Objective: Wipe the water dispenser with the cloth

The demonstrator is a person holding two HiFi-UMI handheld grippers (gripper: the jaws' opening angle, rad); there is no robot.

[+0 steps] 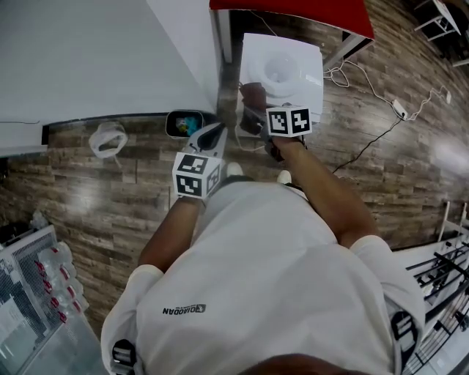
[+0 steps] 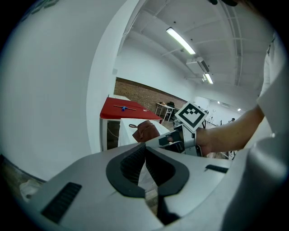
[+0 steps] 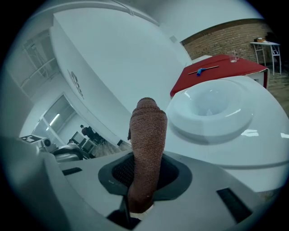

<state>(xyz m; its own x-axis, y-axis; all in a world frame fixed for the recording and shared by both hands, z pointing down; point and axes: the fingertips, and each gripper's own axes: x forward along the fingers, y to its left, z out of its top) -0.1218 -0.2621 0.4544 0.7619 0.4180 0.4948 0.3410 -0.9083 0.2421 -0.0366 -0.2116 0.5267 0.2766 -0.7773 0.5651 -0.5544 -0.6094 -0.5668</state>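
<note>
Right gripper view: the brown, woolly cloth (image 3: pixel 146 149) stands up like a roll, pinched tight in the right gripper (image 3: pixel 144 178), just beside the smooth, white, round-topped water dispenser (image 3: pixel 212 108). The left gripper (image 2: pixel 145 153) has its jaws closed on nothing.

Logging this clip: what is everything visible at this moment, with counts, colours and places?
Water dispenser: one, white, in front of the person.
Cloth: one, brown, in the right gripper, by the dispenser's top.
Table: one, red top, behind the dispenser.
Power strip: one, white, on the floor at right, cabled.
Bottles: several, clear with red caps, lower left.
Floor: brown, wood-look.
Shirt: one, white, on the person.
Left gripper: grey, jaws together, empty.
Right gripper: grey, jaws clamped on the cloth.
</note>
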